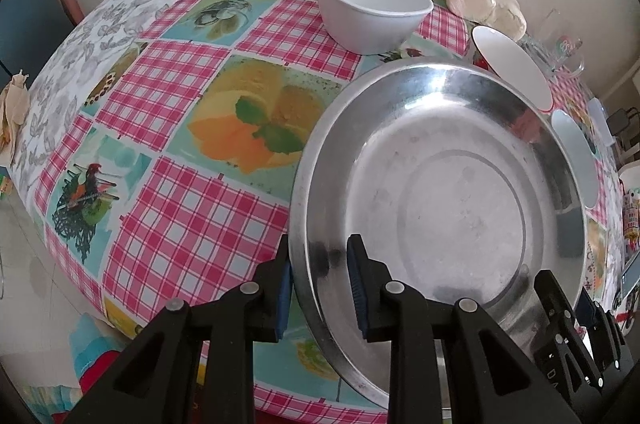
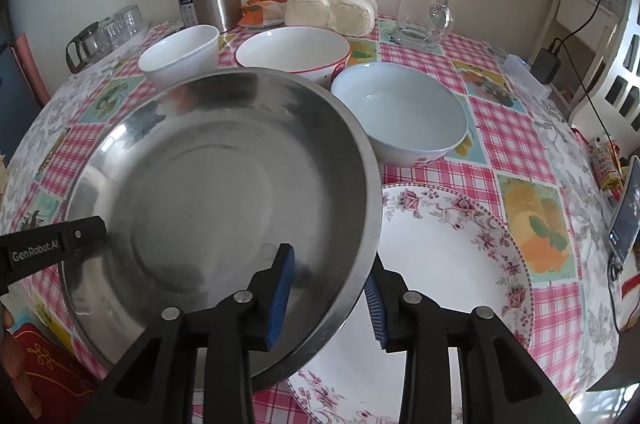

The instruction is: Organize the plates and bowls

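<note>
Steel pan [image 2: 224, 192] rim btwn both hand-held grippers, overlapping floral plate [image 2: 452, 264].

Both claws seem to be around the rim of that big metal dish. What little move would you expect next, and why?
Probably backing the right gripper off the steel dish. Its pads straddle the rim with a gap showing, and the dish overlaps the floral plate, as if set there. The left gripper looks similar, so it likely follows.
</note>
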Action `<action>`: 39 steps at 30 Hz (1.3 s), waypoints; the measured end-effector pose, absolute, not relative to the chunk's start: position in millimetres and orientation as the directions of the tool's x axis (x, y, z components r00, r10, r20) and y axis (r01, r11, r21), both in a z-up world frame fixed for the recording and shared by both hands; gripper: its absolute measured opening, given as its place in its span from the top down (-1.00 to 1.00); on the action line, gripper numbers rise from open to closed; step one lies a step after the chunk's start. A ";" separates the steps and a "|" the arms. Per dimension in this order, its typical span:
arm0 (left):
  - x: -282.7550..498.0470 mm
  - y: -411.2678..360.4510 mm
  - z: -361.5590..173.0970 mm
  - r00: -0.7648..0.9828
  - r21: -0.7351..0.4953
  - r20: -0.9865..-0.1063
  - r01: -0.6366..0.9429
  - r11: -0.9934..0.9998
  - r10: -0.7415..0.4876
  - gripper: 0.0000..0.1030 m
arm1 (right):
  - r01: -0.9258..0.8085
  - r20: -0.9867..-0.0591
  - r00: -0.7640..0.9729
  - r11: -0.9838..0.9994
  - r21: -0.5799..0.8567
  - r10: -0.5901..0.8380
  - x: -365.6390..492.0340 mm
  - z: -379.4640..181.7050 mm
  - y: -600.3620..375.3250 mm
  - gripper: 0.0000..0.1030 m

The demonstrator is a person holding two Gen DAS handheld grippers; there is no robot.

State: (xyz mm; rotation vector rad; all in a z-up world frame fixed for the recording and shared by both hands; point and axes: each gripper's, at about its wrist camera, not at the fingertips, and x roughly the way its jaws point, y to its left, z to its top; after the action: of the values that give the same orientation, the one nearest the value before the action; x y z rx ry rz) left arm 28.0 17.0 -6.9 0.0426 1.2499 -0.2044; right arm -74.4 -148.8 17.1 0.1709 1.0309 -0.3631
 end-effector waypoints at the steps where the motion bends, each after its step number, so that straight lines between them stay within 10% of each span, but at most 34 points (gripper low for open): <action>1: 27.8 17.1 -6.5 0.301 -0.080 -0.945 0.176 0.981 -0.131 0.48 | 0.372 -0.860 0.464 0.928 -0.029 -0.212 -74.5 17.5 -149.0 0.19; 17: 29.1 21.6 6.9 0.364 -0.058 -0.925 0.150 0.987 -0.110 0.02 | 0.415 -0.828 0.507 0.910 -0.008 -0.239 -79.0 30.5 -155.1 0.04; 28: 26.7 14.5 8.3 0.384 0.008 -0.921 0.186 0.983 -0.065 -0.63 | 0.449 -0.809 0.529 0.893 0.009 -0.258 -82.0 35.2 -161.2 -0.49; 39: 25.8 14.6 14.0 0.429 0.031 -0.902 0.186 0.982 -0.052 -0.67 | 0.454 -0.786 0.558 0.891 0.021 -0.266 -84.2 38.3 -165.8 -1.00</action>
State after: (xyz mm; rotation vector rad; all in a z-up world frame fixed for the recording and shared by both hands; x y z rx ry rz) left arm 25.8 14.6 14.0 0.1334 1.1186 -0.1496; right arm -84.2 -165.8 38.3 0.2319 0.8827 -0.4293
